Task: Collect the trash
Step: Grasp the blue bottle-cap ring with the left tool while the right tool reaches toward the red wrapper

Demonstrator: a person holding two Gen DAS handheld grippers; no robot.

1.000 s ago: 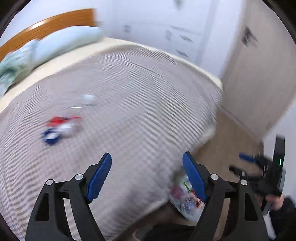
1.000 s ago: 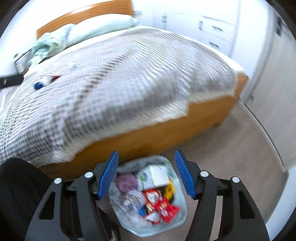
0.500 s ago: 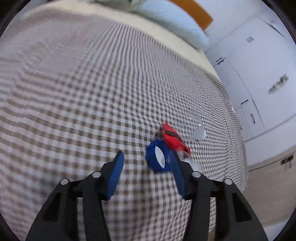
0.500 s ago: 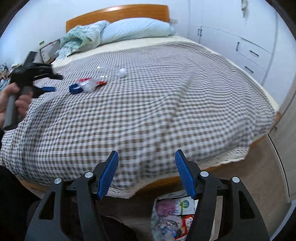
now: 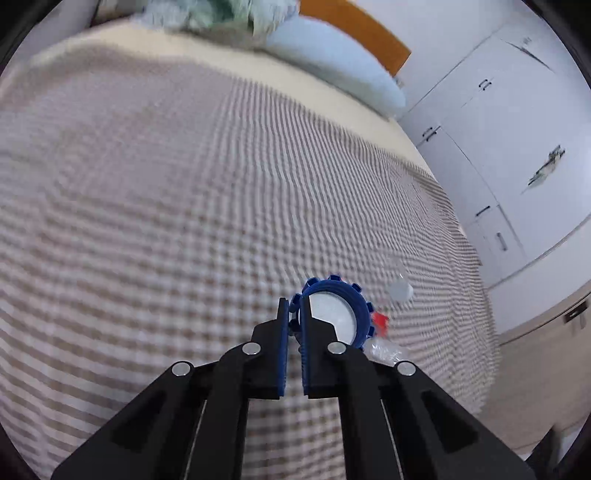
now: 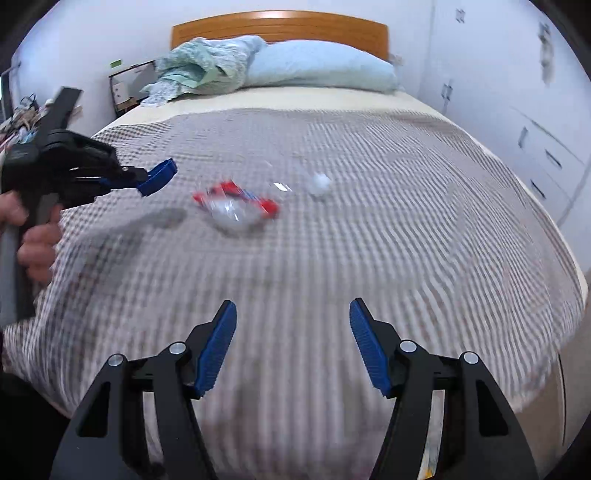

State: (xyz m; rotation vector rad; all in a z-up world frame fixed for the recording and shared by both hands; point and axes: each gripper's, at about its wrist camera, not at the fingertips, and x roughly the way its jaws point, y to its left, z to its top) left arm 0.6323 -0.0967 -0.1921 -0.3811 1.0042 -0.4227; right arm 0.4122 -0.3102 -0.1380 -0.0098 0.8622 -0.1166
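Note:
My left gripper (image 5: 291, 306) is shut, its blue pads pinching the rim of a blue notched lid (image 5: 343, 299) with a white inside. In the right wrist view the left gripper (image 6: 155, 177) hovers just above the checked bedspread (image 6: 369, 240), held by a hand. A red wrapper with clear plastic (image 6: 236, 206) lies on the spread beside it, and a small white ball (image 6: 319, 182) sits a little further right. The red wrapper (image 5: 380, 321) shows just behind the lid. My right gripper (image 6: 291, 332) stands open over the near part of the bed, with nothing between its fingers.
A light blue pillow (image 6: 317, 66) and a crumpled green cloth (image 6: 199, 70) lie at the wooden headboard (image 6: 280, 26). White cupboards with drawers (image 6: 535, 147) line the right wall. A nightstand (image 6: 125, 88) stands at the left of the bed.
My left gripper has closed on the blue lid, which lay on the spread before. My right gripper has swung from above the trash bag on the floor to over the bed.

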